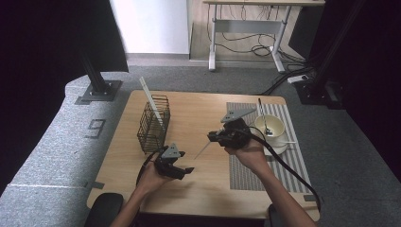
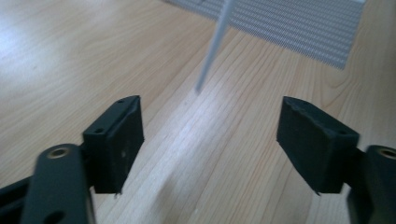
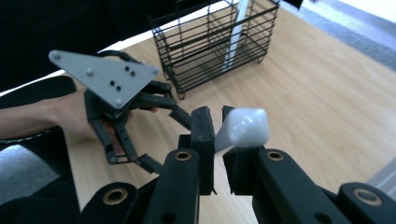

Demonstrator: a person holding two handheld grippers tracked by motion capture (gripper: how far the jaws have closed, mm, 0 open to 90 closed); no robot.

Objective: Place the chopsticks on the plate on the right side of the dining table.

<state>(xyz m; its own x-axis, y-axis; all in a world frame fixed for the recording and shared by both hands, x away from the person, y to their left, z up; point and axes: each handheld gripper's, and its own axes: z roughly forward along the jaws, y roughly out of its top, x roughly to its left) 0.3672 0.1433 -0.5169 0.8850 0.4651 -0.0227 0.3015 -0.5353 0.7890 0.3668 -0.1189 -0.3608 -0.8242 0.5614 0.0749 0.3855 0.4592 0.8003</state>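
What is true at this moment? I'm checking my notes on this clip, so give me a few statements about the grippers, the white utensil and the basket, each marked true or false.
1. The right gripper is shut on a white utensil. True.
2. The left gripper holds the utensil's tip. False: its jaws stand wide apart with nothing between them; the tip hangs ahead of them.
3. A white stick stands in the wire basket. True.
4. The cup is on the bare wood. False: it is on a saucer on the striped mat.
5. The basket lies tipped on its side. False: it stands upright.
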